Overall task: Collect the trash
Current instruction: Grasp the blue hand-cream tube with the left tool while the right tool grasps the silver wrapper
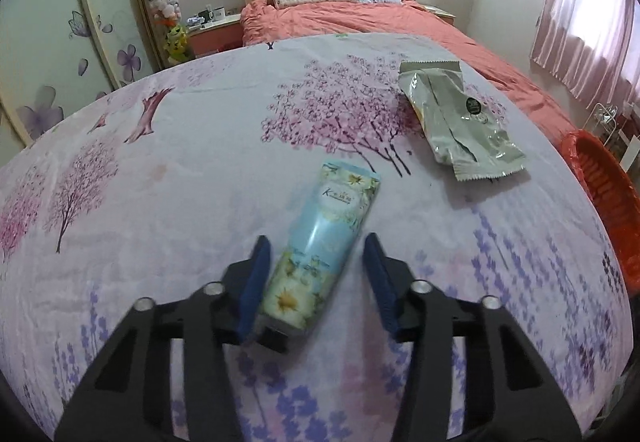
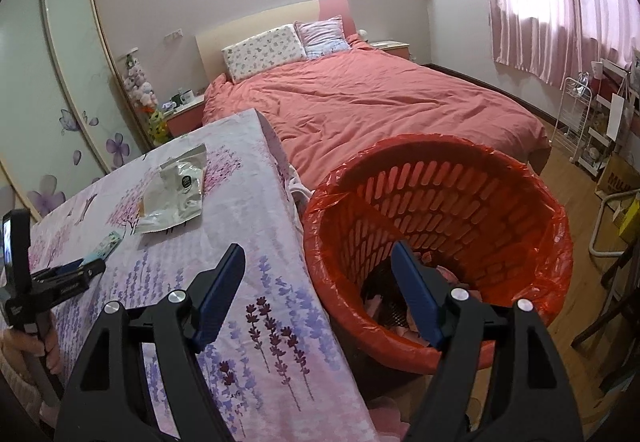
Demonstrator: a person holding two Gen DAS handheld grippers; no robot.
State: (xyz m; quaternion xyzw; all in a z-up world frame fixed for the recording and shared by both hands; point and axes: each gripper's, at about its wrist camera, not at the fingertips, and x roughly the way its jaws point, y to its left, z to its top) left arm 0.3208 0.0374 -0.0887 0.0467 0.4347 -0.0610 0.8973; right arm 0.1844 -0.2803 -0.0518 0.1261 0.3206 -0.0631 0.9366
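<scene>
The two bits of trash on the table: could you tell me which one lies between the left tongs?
The blue tube, flower-printed, lies lengthwise between the left tongs. The silver wrapper lies farther off, toward the red basket.

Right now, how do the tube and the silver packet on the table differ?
The tube is pale blue with flower print and plump; the silver packet is grey-silver, flat and crumpled, torn open. The tube lies between the fingers of the left tongs, one pad at its side; the silver packet lies farther off, with nothing touching it. Both rest on the floral tablecloth, outside the red bin.
</scene>
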